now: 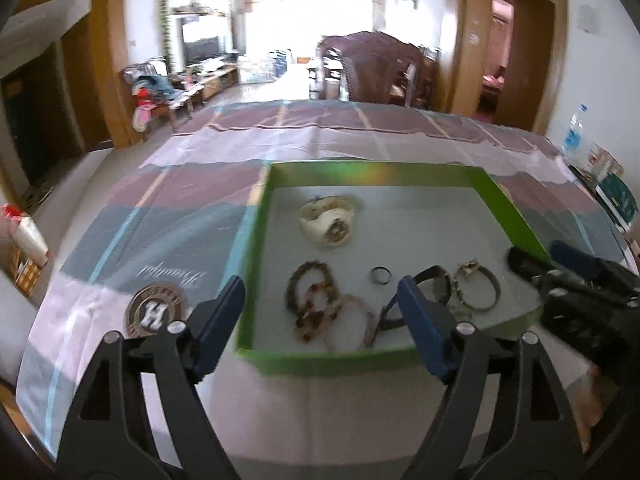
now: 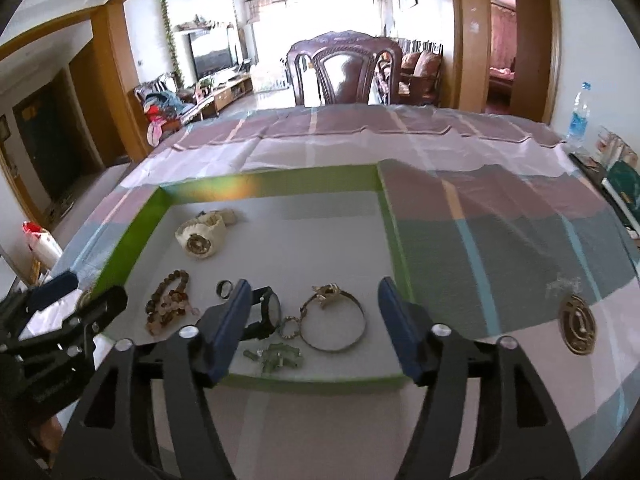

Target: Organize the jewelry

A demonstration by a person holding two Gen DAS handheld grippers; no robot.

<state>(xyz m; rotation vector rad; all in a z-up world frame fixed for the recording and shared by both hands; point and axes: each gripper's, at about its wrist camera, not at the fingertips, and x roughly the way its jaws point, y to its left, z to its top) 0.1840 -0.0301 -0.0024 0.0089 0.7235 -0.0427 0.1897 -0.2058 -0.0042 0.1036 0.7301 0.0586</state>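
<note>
A green-walled tray (image 1: 256, 240) (image 2: 394, 236) lies on the striped tablecloth. It holds a cream watch (image 1: 328, 220) (image 2: 200, 234), beaded bracelets (image 1: 316, 304) (image 2: 170, 302), a dark ring (image 1: 381, 276) (image 2: 224, 289), a black watch (image 1: 434, 284) (image 2: 266, 312), a metal bangle (image 1: 478, 288) (image 2: 334, 322) and green beads (image 2: 276, 358). My left gripper (image 1: 320, 300) is open and empty at the tray's near left corner. My right gripper (image 2: 314, 312) is open and empty over the tray's near edge. A round bronze pendant (image 2: 578, 330) lies on the cloth right of the tray.
A round H-logo emblem (image 1: 154, 314) sits on the cloth left of the tray. A dark wooden chair (image 2: 344, 70) stands at the table's far side. A water bottle (image 2: 580, 114) and boxes (image 2: 624, 188) stand at the right edge.
</note>
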